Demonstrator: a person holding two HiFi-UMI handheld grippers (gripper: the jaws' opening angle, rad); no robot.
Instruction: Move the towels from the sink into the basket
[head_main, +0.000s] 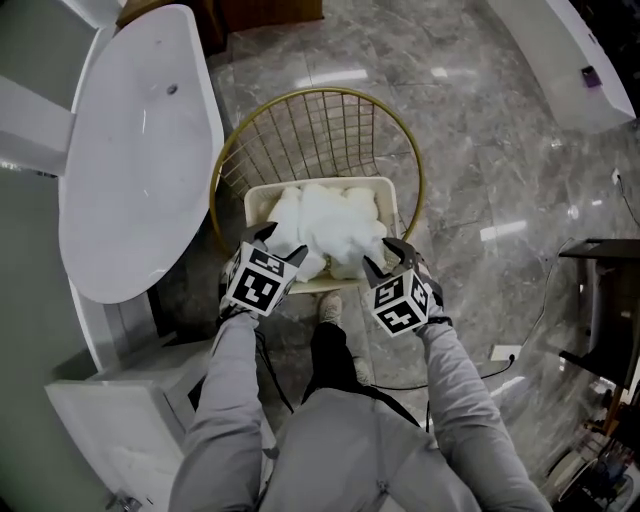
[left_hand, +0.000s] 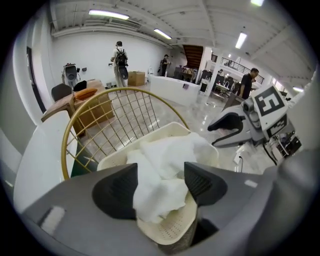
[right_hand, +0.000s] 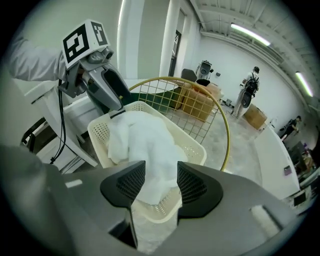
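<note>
White towels (head_main: 330, 225) lie heaped in a cream perforated basket (head_main: 262, 196) on the floor in front of me. My left gripper (head_main: 283, 243) hovers over the heap's near left edge, jaws apart. In the left gripper view the towels (left_hand: 165, 165) show in the gap of the left gripper (left_hand: 160, 187), and its pads do not press on them. My right gripper (head_main: 385, 255) hangs over the heap's near right edge. In the right gripper view the right gripper (right_hand: 161, 182) stands open above a towel fold (right_hand: 142, 142) draped over the basket rim (right_hand: 100, 132).
A white oval sink (head_main: 140, 150) stands to the left on a white cabinet (head_main: 120, 400). A gold wire frame (head_main: 320, 95) curves round the back of the basket. The floor is grey marble, with a black cable (head_main: 540, 320) at the right. People stand far off in the room.
</note>
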